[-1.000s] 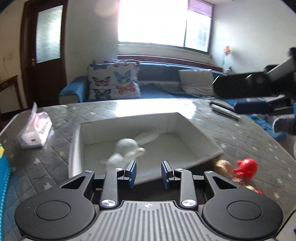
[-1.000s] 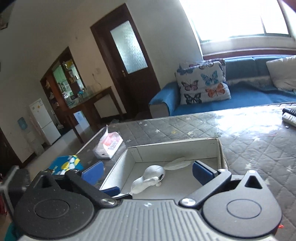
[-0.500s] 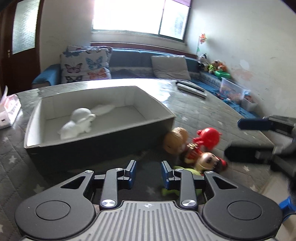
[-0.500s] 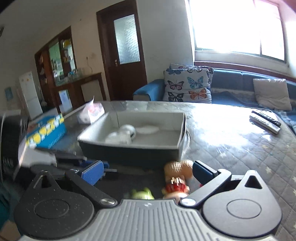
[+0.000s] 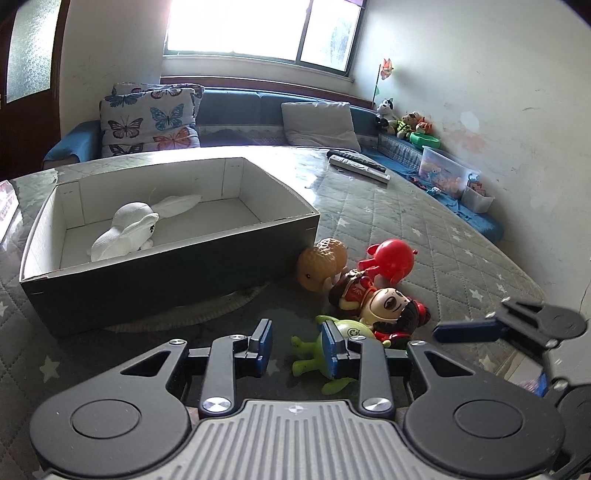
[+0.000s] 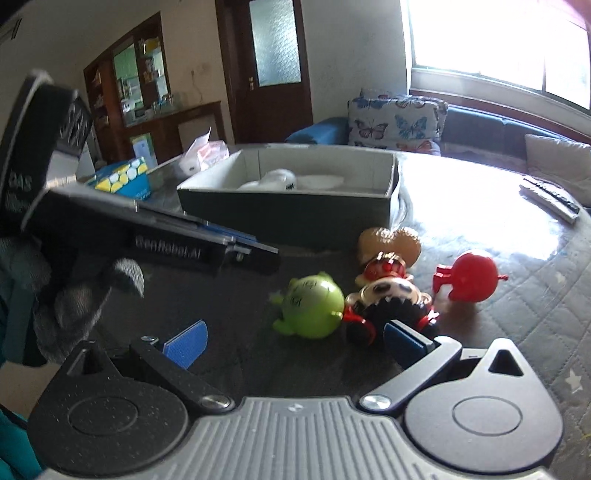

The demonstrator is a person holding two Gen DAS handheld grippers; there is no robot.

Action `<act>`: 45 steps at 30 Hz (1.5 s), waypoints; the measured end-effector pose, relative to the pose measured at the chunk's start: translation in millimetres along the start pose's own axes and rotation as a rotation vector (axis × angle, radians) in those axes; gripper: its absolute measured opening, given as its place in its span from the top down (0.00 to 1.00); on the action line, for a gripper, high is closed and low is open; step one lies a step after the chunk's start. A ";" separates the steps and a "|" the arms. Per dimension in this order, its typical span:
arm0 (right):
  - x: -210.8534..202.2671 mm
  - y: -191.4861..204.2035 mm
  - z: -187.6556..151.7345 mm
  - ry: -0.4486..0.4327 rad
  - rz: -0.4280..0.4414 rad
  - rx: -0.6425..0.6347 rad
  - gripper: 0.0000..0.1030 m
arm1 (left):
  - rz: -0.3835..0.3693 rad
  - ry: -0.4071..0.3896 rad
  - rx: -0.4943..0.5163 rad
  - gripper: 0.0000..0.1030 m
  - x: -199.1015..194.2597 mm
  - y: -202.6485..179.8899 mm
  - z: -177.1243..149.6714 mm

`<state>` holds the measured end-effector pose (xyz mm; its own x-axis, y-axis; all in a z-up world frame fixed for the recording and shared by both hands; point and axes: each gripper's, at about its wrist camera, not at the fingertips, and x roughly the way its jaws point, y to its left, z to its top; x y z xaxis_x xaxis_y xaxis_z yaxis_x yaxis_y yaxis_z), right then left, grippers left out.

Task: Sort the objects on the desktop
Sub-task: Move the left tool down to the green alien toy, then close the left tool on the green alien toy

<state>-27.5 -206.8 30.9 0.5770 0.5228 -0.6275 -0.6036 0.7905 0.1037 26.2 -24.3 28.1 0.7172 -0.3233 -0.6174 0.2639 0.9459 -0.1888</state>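
That green alien toy [image 6: 312, 308] on the table by the box [image 5: 166, 266] looks like light, hard, slick plastic, so I'd pinch its round body. Right gripper [image 6: 291, 341] is spread wide near it; left gripper [image 5: 297, 345] is narrowly apart, empty.

Daylight enters from the window [image 5: 258, 29], which is blown out to white in both views. Strong glare lies on the far tabletop [image 6: 480, 206] in the right wrist view, washing out the quilted pattern. The near side of the box [image 5: 166, 280] is in shadow, and its white interior is evenly lit. Fisheye curvature bends walls and darkens the corners. The left gripper [image 6: 255, 245] appears motion-blurred in the right wrist view; the toys are sharp.
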 end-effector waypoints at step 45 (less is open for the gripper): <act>43.0 8.2 6.4 0.053 0.008 -0.056 0.53 | -0.196 0.103 -0.192 0.55 21.7 16.5 -9.2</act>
<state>-4.1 -175.8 9.7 0.5429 0.5107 -0.6667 -0.6388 0.7664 0.0669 40.2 -15.5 4.6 0.5925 -0.5050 -0.6276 0.2570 0.8569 -0.4469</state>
